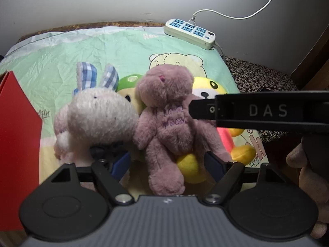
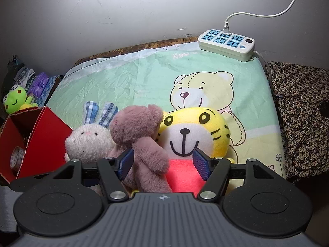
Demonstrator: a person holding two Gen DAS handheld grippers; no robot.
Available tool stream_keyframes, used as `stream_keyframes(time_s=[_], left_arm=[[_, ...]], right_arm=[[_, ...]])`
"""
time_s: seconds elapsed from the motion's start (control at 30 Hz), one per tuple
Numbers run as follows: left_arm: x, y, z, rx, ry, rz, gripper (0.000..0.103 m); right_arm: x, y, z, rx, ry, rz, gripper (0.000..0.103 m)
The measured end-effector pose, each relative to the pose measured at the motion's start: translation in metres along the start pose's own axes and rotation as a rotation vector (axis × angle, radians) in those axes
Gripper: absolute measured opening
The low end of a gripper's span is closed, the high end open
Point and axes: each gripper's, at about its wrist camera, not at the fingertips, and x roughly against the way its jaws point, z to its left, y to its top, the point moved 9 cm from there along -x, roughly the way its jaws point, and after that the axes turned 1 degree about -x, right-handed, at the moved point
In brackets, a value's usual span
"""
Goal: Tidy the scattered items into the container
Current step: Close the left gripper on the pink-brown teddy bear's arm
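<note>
Closest to the lens, the right gripper has its fingers spread around the yellow tiger and mauve bear, pinching nothing; the left gripper is likewise spread about the bear's leg. Tiger, bear and white rabbit all lie mid-bed beside the red box, so nothing seems tidied yet. Legible writing: "DAS" on the right gripper, "Hou" on the sheet.

White power strip with blue sockets at one o'clock on the green bear-print sheet, one white cable plugged in. Dark floral cloth at three o'clock. Grey wall at twelve.
</note>
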Motion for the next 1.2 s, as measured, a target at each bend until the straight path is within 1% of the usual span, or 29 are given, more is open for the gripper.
stream_keyframes(time_s=[0.07,0.2,0.3,0.47,0.5,0.53,0.6,0.67,0.7,0.77,0.87,0.93,1.03,1.2], left_arm=[[-0.004,0.001,0.000,0.005,-0.019,0.005,0.080],[-0.008,0.002,0.001,0.005,-0.040,0.010,0.081],[-0.012,0.005,0.000,-0.010,-0.045,0.008,0.081],[-0.020,0.007,0.000,-0.021,-0.074,0.009,0.081],[-0.020,0.007,0.000,-0.017,-0.082,0.011,0.082],[-0.021,0.008,0.001,-0.013,-0.089,0.014,0.082],[-0.022,0.008,0.001,-0.015,-0.095,0.015,0.081],[-0.021,0.008,0.000,-0.020,-0.100,0.013,0.080],[-0.021,0.008,-0.001,-0.024,-0.106,0.012,0.077],[-0.019,0.008,-0.003,-0.033,-0.102,0.009,0.076],[-0.017,0.007,-0.005,-0.044,-0.098,0.004,0.074],[-0.014,0.007,-0.006,-0.047,-0.101,0.002,0.071],[-0.009,0.005,-0.009,-0.059,-0.102,-0.003,0.064],[0.005,-0.004,-0.023,-0.110,-0.132,-0.014,0.064]], right_arm=[[-0.005,0.001,0.001,0.003,0.003,0.009,0.067],[-0.016,0.001,0.000,-0.029,0.025,0.040,0.067],[-0.021,0.001,0.000,-0.037,0.034,0.043,0.071],[-0.027,0.001,0.000,-0.039,0.050,0.048,0.070],[-0.027,0.000,-0.001,-0.045,0.063,0.050,0.067],[-0.027,0.000,0.000,-0.054,0.083,0.054,0.060],[-0.027,0.000,0.001,-0.055,0.092,0.058,0.059],[-0.026,0.000,0.003,-0.041,0.087,0.054,0.058],[-0.025,0.000,0.003,-0.037,0.084,0.054,0.058],[-0.024,0.000,0.003,-0.035,0.079,0.051,0.056],[-0.020,0.000,0.002,-0.043,0.083,0.048,0.052],[-0.017,-0.001,0.000,-0.051,0.090,0.045,0.048],[-0.011,-0.003,-0.002,-0.067,0.097,0.040,0.046],[0.004,-0.012,-0.010,-0.108,0.108,0.037,0.044]])
